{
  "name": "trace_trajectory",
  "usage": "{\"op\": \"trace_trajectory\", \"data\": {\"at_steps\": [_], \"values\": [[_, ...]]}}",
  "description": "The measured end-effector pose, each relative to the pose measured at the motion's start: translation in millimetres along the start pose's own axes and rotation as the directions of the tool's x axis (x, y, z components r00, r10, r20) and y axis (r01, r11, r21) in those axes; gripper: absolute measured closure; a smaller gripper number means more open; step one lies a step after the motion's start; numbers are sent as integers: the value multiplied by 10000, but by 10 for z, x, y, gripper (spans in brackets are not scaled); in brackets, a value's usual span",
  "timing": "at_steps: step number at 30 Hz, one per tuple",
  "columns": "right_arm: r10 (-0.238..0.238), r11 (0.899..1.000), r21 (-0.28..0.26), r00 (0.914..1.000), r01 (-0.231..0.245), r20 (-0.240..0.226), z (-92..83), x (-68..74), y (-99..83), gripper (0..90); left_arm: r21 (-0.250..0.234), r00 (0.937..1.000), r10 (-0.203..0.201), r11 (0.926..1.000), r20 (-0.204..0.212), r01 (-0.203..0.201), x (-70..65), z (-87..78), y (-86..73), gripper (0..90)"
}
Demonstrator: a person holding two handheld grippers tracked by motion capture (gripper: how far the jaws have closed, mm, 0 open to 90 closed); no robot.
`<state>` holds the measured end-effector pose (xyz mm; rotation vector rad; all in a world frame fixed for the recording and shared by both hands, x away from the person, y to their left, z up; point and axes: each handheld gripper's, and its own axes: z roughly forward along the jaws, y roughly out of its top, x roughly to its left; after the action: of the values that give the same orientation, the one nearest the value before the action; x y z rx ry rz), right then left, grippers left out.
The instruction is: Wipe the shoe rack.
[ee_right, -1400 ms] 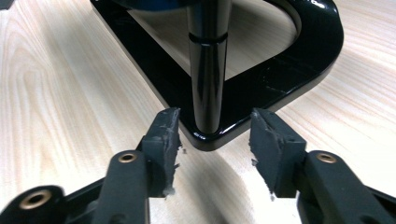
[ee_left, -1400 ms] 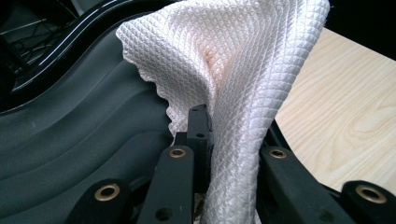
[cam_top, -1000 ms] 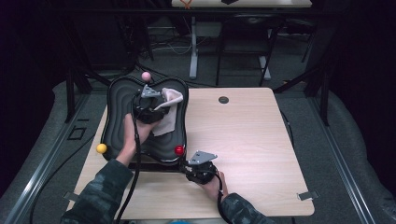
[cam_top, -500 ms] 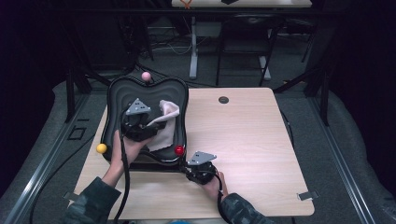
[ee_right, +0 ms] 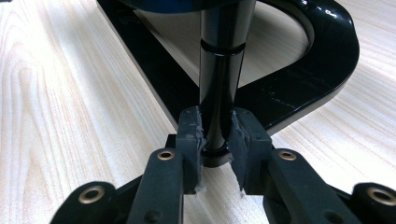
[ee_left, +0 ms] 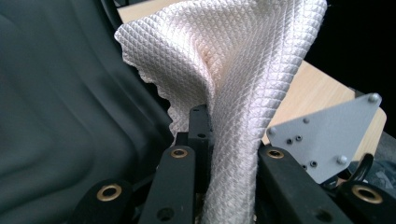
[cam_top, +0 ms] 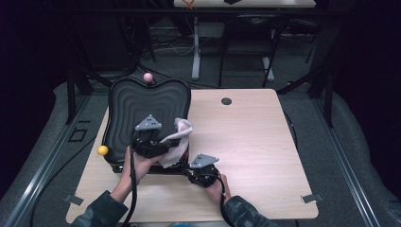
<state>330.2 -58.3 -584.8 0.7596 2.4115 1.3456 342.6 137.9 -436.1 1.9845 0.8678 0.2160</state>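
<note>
Cloth's lower end is hidden between the left gripper jaws, which pinch it; its top edge is cut off in the left gripper view; it is white, quilted, bunched, held over the black tray's right edge; right gripper jaws clamp the black post, whose top is out of frame.

There is one black wavy plastic tray on a stand. One white bumpy cloth hangs there. Two small balls sit at its edge: one pink ball and one yellow ball. There is one wooden table.
</note>
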Motion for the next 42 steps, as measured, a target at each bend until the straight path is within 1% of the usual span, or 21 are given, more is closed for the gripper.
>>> {"op": "trace_trajectory", "data": {"at_steps": [2,4,6,8,11,13,14,16,18,19,21,23,25,27,29,32,33,34,35,38,42], "values": [[-18,10000,21,10000,18,35,0,3,0,742,109,10000,80,9999,13,-80,-30,38,-27,819],[-33,10000,29,10000,33,55,0,4,0,742,106,9996,255,9996,-130,-253,-65,49,-40,820],[-42,10000,24,10000,42,54,0,5,0,741,59,9993,331,9994,-181,-330,-88,49,-53,822],[-52,10000,27,10000,52,68,0,6,0,742,32,9986,466,9989,-238,-465,-109,37,-73,824],[-2,10000,47,10000,1,57,0,11,0,742,186,9959,818,9965,-385,-811,-130,-11,-113,829],[-55,10000,49,10000,55,70,0,9,0,742,287,9954,837,9962,-468,-824,-126,-42,-161,831],[-60,10000,41,9999,60,92,2,9,0,742,355,9945,859,9958,-602,-839,-118,-54,-190,832],[-102,9999,49,9999,102,116,2,9,1,742,522,9929,839,9955,-839,-797,-72,-69,-243,832],[-123,9999,78,9998,121,155,1,9,1,742,677,9895,830,9949,-1183,-753,-16,-71,-280,830],[-113,9999,97,9998,111,147,1,11,1,742,695,9899,727,9955,-1213,-646,13,-70,-291,830],[-144,9998,117,9998,143,162,0,10,1,742,531,9918,528,9975,-1162,-468,45,-84,-291,829],[-138,9998,119,9998,136,164,0,11,1,742,197,9936,484,9987,-1020,-466,20,-116,-256,829],[-126,9999,99,9998,125,160,2,11,1,742,-184,9955,574,9981,-760,-590,-43,-148,-199,828],[-123,9999,112,9998,121,178,2,14,1,742,-381,9963,714,9966,-468,-732,-122,-156,-147,828],[-76,9999,93,9999,75,127,2,16,1,741,-353,9957,883,9954,-264,-892,-197,-114,-117,828],[-103,9999,96,9999,101,133,1,14,2,741,-112,9950,994,9950,-100,-996,-255,-11,-112,828],[-109,9999,93,9999,108,133,1,15,2,741,4,9948,1011,9949,-127,-1011,-263,19,-119,828],[-154,9996,254,9997,150,173,-11,14,6,742,106,9941,1074,9942,-171,-1072,-262,40,-129,829],[-141,9996,262,9998,136,170,-11,14,6,742,28,9947,1022,9948,-140,-1022,-258,47,-143,830],[-141,9995,269,9997,136,176,-11,14,6,742,62,9934,1114,9938,-265,-1113,-258,23,-159,831],[-49,9999,139,9999,47,135,2,21,1,741,131,9934,1084,9941,-383,-1080,-235,-18,-208,831]]}}
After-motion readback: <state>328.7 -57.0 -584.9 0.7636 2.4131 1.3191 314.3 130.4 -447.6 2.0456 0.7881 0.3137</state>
